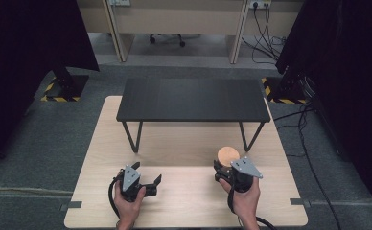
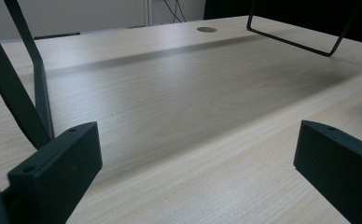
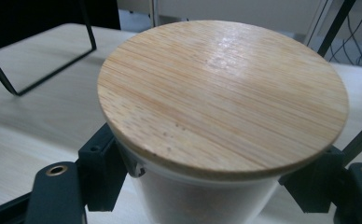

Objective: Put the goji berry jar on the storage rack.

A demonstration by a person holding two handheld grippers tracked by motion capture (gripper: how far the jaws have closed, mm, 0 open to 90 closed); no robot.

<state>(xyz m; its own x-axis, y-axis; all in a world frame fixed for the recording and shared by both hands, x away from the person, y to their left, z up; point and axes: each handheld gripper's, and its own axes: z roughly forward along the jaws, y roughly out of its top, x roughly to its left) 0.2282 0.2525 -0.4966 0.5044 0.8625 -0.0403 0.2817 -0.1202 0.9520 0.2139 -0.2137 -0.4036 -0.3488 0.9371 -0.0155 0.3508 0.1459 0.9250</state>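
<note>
Wooden-lidded jar (image 3: 216,116) between the right gripper (image 3: 207,182) jaws, just under its lid.

Jar (image 1: 227,155) before shelf (image 1: 193,99) (right side), on table (image 1: 184,201).

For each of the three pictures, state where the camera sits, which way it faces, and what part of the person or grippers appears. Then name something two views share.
High view: above the person's side, looking forward and down on the wooden table; both hands, left gripper, right gripper.
Left gripper view: low along its open jaws, across bare tabletop.
Right gripper view: along its jaws, at the lidded jar.
Shared: the black stand.
</note>
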